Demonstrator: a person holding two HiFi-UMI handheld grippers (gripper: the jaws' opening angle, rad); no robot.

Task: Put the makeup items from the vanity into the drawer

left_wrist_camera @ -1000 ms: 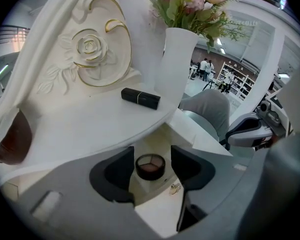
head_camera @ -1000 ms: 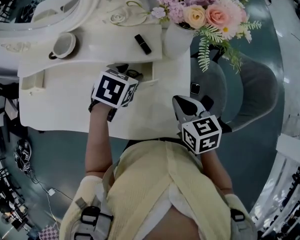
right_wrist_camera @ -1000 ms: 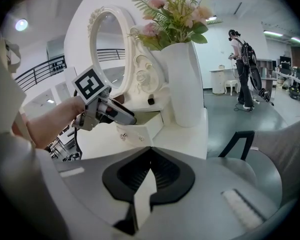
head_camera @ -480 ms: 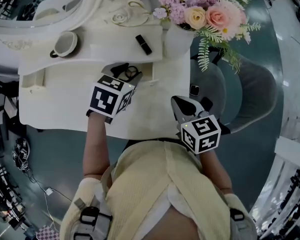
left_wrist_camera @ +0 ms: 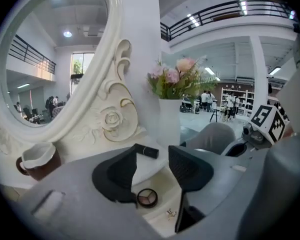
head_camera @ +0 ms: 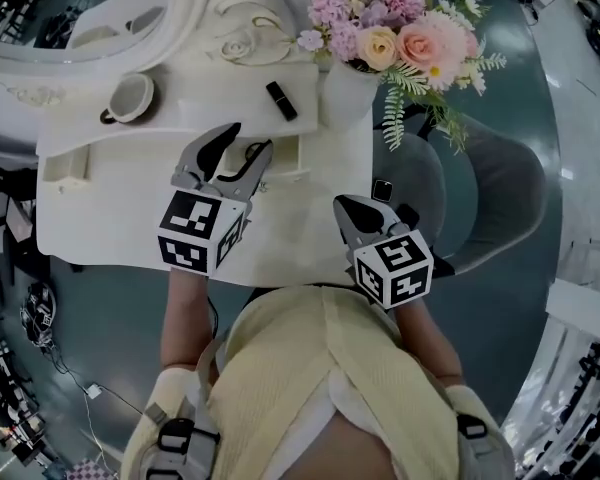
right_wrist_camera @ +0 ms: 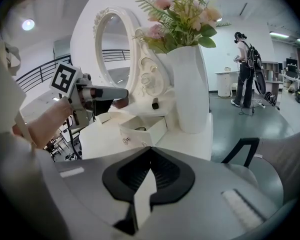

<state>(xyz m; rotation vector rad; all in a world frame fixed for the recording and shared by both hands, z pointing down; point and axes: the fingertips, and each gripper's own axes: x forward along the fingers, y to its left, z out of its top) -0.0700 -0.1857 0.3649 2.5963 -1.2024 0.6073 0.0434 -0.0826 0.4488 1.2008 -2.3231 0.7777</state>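
Your left gripper (head_camera: 250,138) has backed off the drawer (left_wrist_camera: 162,184), jaws wide and empty; the eyeshadow compact (left_wrist_camera: 147,197) lies inside. The lipstick (head_camera: 280,100) is next; your right gripper (right_wrist_camera: 150,149) idles closed.

head view looks steeply down; both gripper views share the open drawer (right_wrist_camera: 141,135).

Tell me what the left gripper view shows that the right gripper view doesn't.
Only the left gripper view: the left gripper seen from behind, its jaws apart with nothing between them, and the open face of the compact.
Only the right gripper view: the right gripper with its jaws together, and the left gripper from outside, held by a hand.
Both: the mirror, vase, flowers, lipstick and the open drawer.
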